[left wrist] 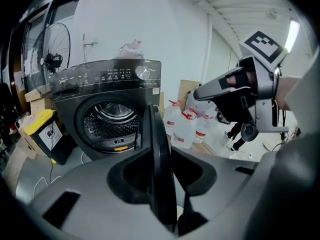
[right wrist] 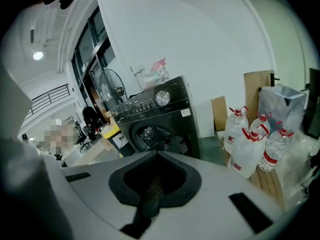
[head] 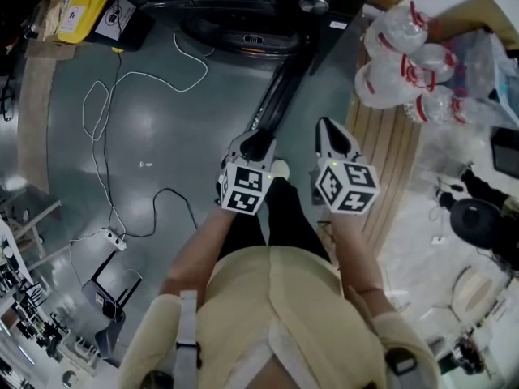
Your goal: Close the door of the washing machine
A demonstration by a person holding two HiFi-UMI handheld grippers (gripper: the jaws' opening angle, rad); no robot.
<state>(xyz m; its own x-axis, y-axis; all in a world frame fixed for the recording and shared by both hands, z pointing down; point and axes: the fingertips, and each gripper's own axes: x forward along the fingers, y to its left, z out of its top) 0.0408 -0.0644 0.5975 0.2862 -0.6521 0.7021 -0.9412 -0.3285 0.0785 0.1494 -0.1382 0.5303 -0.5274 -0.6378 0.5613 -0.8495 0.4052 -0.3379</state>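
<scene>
A dark front-loading washing machine (head: 243, 10) stands at the top of the head view, its round drum opening (left wrist: 111, 116) uncovered. Its door (head: 276, 96) swings out edge-on toward me. My left gripper (head: 258, 138) sits at the door's free edge. In the left gripper view the door's edge (left wrist: 152, 134) runs upright between the jaws, and both jaw tips touch it. My right gripper (head: 327, 126) hangs just right of the door, apart from it, its jaws shut with nothing between them (right wrist: 157, 153). The machine (right wrist: 155, 119) is ahead in the right gripper view.
Several large water bottles (head: 401, 63) stand on a wooden pallet (head: 397, 160) right of the machine. A white cable (head: 105, 136) runs over the grey floor to a power strip (head: 116, 240). A yellow box (head: 85, 6) and a fan (left wrist: 55, 49) are left of the machine.
</scene>
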